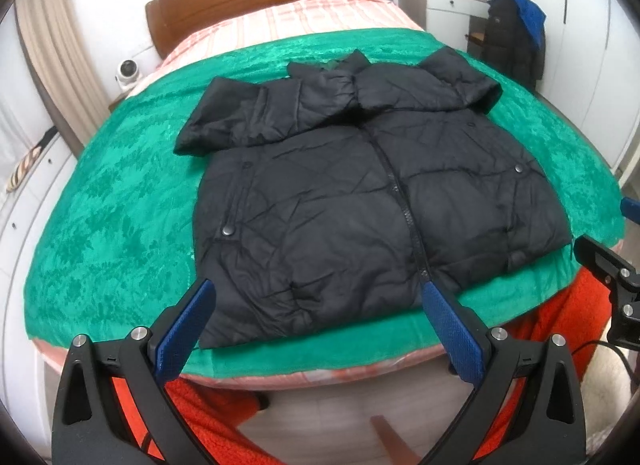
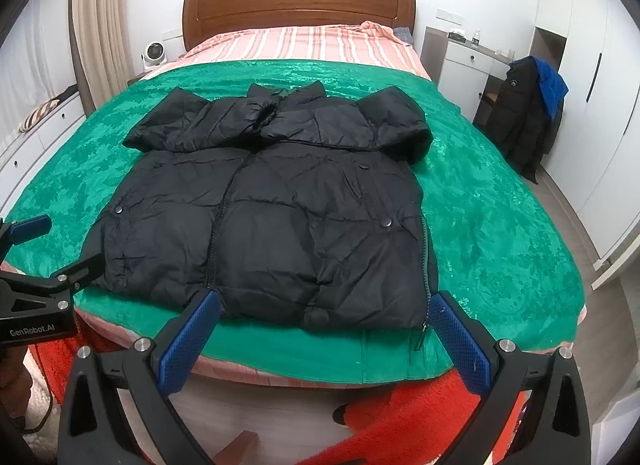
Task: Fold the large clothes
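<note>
A black puffer jacket point(image 1: 352, 201) lies front up on a green blanket point(image 1: 120, 225) on the bed, zipped, with both sleeves folded across the chest. It also shows in the right wrist view point(image 2: 280, 217). My left gripper point(image 1: 318, 289) is open and empty, just above the jacket's near hem on its left half. My right gripper point(image 2: 324, 301) is open and empty over the near hem on the right half. The right gripper shows at the edge of the left wrist view point(image 1: 608, 265), and the left gripper at the edge of the right wrist view point(image 2: 40, 249).
The green blanket point(image 2: 500, 225) covers a bed with pink striped sheet point(image 2: 304, 45) and wooden headboard point(image 2: 300, 9). A chair with dark and blue coats point(image 2: 528, 113) stands right. White drawers point(image 2: 40, 133) and a small fan point(image 2: 152, 55) stand left. Orange clothing point(image 2: 400, 417) is below.
</note>
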### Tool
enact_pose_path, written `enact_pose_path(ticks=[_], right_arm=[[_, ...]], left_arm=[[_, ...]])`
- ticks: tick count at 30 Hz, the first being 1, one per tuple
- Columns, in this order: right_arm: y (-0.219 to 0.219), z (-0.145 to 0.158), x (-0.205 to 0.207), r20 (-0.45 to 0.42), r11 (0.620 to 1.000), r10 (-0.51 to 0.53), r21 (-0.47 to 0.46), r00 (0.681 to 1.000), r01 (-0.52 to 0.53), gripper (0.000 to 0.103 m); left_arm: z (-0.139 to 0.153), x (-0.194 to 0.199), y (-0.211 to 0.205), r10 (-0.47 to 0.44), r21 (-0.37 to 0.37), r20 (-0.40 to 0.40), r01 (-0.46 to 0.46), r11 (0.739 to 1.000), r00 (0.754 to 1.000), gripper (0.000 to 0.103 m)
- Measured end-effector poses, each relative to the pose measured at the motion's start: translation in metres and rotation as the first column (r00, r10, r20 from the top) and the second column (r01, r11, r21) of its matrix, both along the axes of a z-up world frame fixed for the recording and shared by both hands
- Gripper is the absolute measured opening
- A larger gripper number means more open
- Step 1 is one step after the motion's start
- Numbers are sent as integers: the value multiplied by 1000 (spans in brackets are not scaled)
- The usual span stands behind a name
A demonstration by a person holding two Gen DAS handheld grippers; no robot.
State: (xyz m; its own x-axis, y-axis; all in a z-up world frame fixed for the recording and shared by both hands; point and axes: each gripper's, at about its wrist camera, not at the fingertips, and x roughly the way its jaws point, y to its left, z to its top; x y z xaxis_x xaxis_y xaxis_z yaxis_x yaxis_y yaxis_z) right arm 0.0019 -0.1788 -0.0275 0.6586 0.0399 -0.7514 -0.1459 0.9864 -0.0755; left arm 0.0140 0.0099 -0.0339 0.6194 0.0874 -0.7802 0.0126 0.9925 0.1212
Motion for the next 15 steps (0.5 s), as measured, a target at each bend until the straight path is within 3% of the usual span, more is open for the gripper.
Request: enact_pose_path(ticks=[15], right_arm=[[2,-1,0,2,1000,0,-31,1000,0,103]], left_arm=[[-1,0,0,0,3,-3,0,1000,1000,103]])
